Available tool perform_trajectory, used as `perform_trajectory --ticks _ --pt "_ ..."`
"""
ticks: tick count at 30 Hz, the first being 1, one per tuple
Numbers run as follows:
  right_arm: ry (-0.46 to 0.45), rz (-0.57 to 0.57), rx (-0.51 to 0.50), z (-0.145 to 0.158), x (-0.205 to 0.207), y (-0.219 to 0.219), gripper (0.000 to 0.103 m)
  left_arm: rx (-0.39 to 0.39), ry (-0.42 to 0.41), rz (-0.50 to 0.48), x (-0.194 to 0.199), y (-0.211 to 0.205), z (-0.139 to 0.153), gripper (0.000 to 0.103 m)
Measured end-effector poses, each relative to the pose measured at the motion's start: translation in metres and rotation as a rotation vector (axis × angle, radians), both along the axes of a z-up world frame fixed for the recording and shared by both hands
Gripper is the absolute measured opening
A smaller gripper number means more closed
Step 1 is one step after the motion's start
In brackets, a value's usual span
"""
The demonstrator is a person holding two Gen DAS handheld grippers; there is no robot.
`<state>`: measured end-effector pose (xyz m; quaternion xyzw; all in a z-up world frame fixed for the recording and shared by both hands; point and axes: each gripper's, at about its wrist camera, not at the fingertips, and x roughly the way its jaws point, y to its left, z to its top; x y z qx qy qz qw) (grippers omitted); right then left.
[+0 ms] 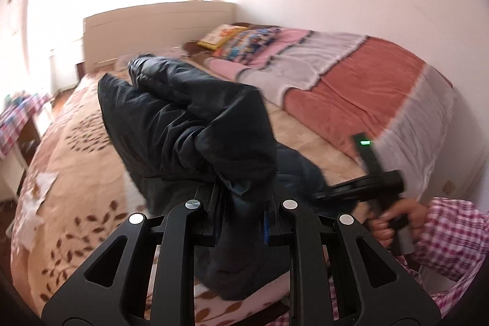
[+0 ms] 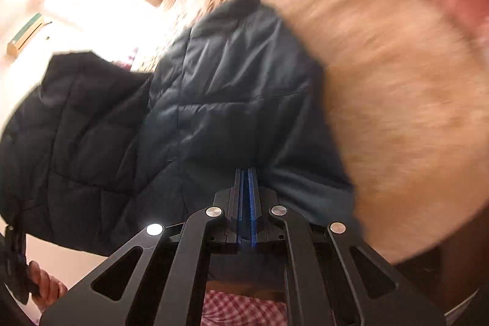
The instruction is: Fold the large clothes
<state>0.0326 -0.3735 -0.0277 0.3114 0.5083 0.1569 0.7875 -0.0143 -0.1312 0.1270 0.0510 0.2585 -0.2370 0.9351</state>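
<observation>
A large dark navy quilted jacket point(image 1: 183, 124) lies bunched on the bed, partly lifted. My left gripper point(image 1: 241, 203) is shut on a thick fold of the jacket, which fills the gap between its fingers. In the right wrist view the jacket point(image 2: 220, 100) hangs from my right gripper point(image 2: 246, 182), whose blue-padded fingers are pressed together on the jacket's edge. The right gripper also shows in the left wrist view point(image 1: 360, 188), held in a hand at the right. The view is blurred by motion.
The bed has a beige leaf-patterned blanket point(image 1: 76, 167). A pink, grey and rust striped quilt point(image 1: 351, 87) and colourful pillows point(image 1: 241, 42) lie along the wall side. A white headboard point(image 1: 152, 26) stands behind. A small table with checked cloth point(image 1: 18, 118) is at the left.
</observation>
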Motion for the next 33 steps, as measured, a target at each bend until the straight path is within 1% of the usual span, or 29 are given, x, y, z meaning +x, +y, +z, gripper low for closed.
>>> perform_trajectory --ticks 2,5,7,10,15,17,19,21,24,27,32,33 --pt "-0.014 0.037 0.004 -0.008 0.005 0.013 0.006 0.013 0.011 -0.05 0.003 -0.024 -0.005 0.018" --pt "-0.011 0.062 0.039 -0.014 0.013 0.013 0.006 0.027 0.039 -0.118 0.006 -0.054 -0.018 0.018" --pt "-0.008 0.07 0.06 -0.013 0.02 0.01 0.006 0.039 0.072 -0.173 0.009 -0.077 -0.033 0.018" --pt "0.008 0.065 0.11 -0.024 0.019 0.002 0.003 0.059 0.118 -0.23 0.012 -0.104 -0.054 0.018" --pt "0.019 0.057 0.15 -0.033 0.018 -0.009 0.002 0.09 0.178 -0.277 0.02 -0.135 -0.084 0.018" --pt "0.028 0.05 0.182 -0.038 0.02 -0.014 0.001 0.08 0.188 -0.285 0.02 -0.139 -0.092 0.018" --pt "0.037 0.039 0.232 -0.044 0.018 -0.025 0.001 0.067 0.216 -0.288 0.026 -0.14 -0.097 0.02" --pt "0.041 0.029 0.252 -0.046 0.016 -0.034 0.0 0.06 0.241 -0.289 0.027 -0.141 -0.105 0.021" --pt "0.036 0.019 0.216 -0.038 0.008 -0.049 0.001 0.083 0.269 -0.297 0.028 -0.143 -0.116 0.022" --pt "0.014 -0.009 0.137 -0.024 -0.006 -0.068 0.001 0.088 0.303 -0.294 0.029 -0.145 -0.125 0.022" --pt "-0.02 -0.08 0.059 -0.002 -0.029 -0.098 0.004 0.119 0.305 -0.274 0.027 -0.153 -0.131 0.026" --pt "-0.03 -0.09 0.037 0.004 -0.035 -0.102 0.004 0.121 0.305 -0.27 0.026 -0.154 -0.131 0.029"
